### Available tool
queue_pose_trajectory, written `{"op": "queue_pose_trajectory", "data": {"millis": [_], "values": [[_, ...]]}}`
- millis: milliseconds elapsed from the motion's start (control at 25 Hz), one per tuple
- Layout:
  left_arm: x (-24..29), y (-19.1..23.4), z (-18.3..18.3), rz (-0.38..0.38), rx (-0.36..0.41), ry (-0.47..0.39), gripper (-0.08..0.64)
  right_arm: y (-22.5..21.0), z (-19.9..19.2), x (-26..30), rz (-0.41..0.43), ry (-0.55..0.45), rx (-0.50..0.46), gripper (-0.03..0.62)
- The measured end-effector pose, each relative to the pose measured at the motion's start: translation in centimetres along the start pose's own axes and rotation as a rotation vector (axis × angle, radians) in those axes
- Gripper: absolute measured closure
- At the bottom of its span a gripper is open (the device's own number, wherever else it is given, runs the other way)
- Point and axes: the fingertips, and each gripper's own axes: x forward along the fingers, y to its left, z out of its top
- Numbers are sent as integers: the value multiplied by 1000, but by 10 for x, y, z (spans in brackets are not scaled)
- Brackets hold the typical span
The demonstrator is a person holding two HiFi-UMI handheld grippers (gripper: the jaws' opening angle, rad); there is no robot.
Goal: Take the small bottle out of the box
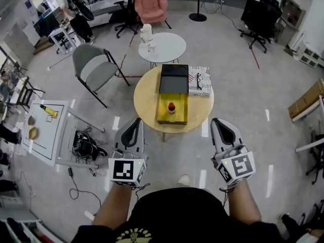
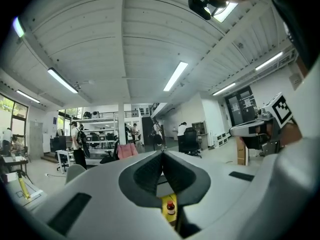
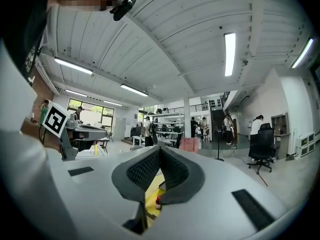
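Left gripper (image 1: 135, 122) and right gripper (image 1: 218, 121) jaws clenched, empty, short of round wooden tabletop (image 1: 146, 104). Small red-capped brown bottle (image 1: 171, 107) stands in yellow open box (image 1: 178, 116), printed paper stack (image 1: 199, 81) just beside. In both gripper views the jaws hide most of the box.

Yellow box (image 1: 178, 116) with black lid (image 1: 173, 79); small bottle (image 1: 171, 107) apparently red-capped.

Floor: pale grey polished surface (image 1: 243, 85) with soft reflections of the lights.
Ceiling: white ribbed panels (image 2: 100, 34) carrying long fluorescent tube lights (image 2: 175, 75).
Windows: bright glazed panes (image 3: 95, 115) in the far wall.
Furniture: round light-wood table (image 1: 147, 103); beyond it a smaller round white table (image 1: 169, 49); grey-seated folding chair on a black frame (image 1: 93, 70); pink upholstered armchair (image 1: 150, 4); black wheeled office chair (image 1: 260, 19); white square side table (image 1: 48, 130).
Loose: tangled black cables (image 1: 86, 146) on the floor beside the side table.
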Motion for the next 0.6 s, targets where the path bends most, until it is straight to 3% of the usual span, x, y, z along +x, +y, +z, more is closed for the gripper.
{"op": "queue_pose_trajectory", "data": {"millis": [600], "values": [[11, 25, -10, 44, -36, 30, 546, -1, -5, 37, 62, 15, 0, 577]]}}
